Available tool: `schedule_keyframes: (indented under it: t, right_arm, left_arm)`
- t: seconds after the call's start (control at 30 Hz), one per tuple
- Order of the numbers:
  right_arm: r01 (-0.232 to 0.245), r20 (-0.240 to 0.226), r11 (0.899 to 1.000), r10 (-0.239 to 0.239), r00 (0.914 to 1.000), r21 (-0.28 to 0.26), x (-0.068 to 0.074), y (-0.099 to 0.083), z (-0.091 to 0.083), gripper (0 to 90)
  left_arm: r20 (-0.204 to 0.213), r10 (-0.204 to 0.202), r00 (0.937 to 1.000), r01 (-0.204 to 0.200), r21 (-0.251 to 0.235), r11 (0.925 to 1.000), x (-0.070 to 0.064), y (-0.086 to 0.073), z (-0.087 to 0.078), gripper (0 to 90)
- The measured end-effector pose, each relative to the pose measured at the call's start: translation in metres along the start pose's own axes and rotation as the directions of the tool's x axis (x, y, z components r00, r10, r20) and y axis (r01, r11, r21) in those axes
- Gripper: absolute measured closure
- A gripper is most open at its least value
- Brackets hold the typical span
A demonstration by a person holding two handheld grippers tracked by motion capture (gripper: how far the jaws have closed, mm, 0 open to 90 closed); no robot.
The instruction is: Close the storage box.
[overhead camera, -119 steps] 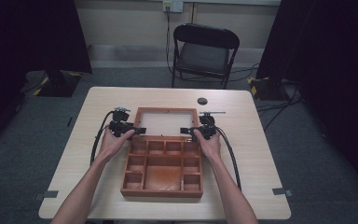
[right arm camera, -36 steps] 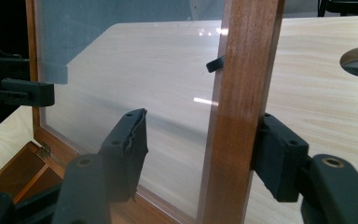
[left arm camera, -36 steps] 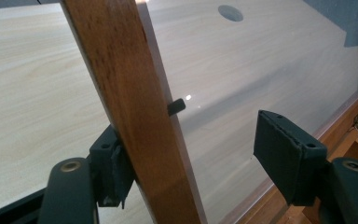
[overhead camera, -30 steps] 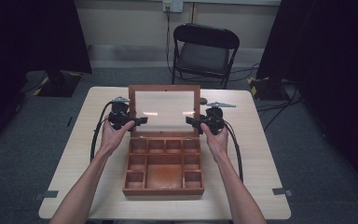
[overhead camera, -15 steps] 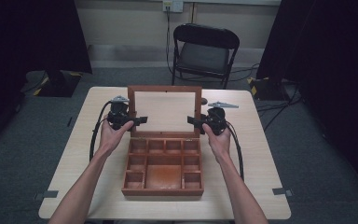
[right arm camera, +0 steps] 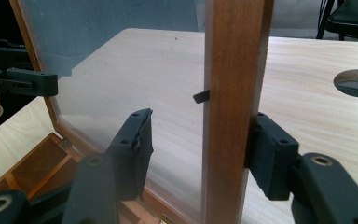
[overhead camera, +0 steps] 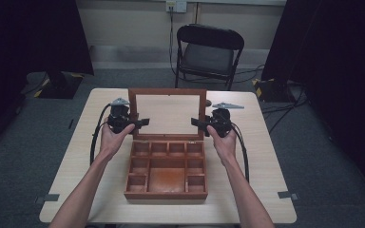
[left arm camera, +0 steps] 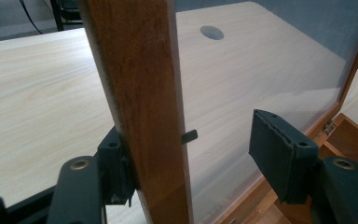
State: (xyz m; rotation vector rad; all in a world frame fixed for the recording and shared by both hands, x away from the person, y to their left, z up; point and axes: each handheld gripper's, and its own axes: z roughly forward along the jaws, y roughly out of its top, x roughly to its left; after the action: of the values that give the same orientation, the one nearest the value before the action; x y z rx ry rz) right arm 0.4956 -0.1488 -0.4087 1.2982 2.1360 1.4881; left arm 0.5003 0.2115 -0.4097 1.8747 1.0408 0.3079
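Two grippers astride upright lid (overhead camera: 167, 114) edges, jaws apart

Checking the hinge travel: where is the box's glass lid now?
In the high view the glass lid stands upright behind the box, between the left tongs and right tongs.

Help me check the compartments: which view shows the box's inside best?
The high view: the box lies open, all its compartments visible. The left gripper view catches a corner of the box past the lid; the right gripper view shows a few compartments.
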Motion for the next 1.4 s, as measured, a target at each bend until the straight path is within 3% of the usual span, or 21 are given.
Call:
schedule_keyframes:
  t: [0.13, 0.53, 0.83, 0.93, 1.13, 1.4]
  right_arm:
    - [0.005, 0.000, 1.000, -0.005, 1.0000, -0.002, 0.002, -0.001, -0.003, 45.7]
    - [0.018, 0.001, 1.000, -0.018, 0.9998, -0.013, 0.008, -0.004, -0.010, 46.3]
    - [0.013, -0.006, 1.000, -0.014, 0.9999, -0.010, 0.013, -0.005, -0.014, 44.3]
    - [0.016, -0.004, 1.000, -0.016, 0.9999, -0.007, 0.017, -0.005, -0.016, 42.3]
    - [0.017, -0.013, 1.000, -0.017, 0.9998, -0.010, 0.019, -0.007, -0.019, 41.0]
    - [0.018, -0.022, 1.000, -0.019, 0.9996, -0.012, 0.022, -0.009, -0.022, 39.3]
  left_arm:
    - [0.015, -0.003, 0.9999, 0.004, -0.032, 0.9995, -0.002, -0.001, -0.004, 36.0]
    - [0.033, 0.031, 0.9990, -0.030, -0.048, 0.9984, -0.010, -0.004, -0.016, 35.8]
    - [0.054, 0.034, 0.9980, -0.031, -0.065, 0.9974, -0.013, -0.008, -0.022, 35.9]
    - [0.026, 0.080, 0.9964, -0.079, -0.051, 0.9956, -0.017, -0.009, -0.023, 36.6]
    - [0.058, 0.047, 0.9972, -0.042, -0.084, 0.9956, -0.016, -0.013, -0.027, 37.9]
    - [0.066, 0.069, 0.9955, -0.064, -0.071, 0.9954, -0.020, -0.014, -0.030, 33.9]
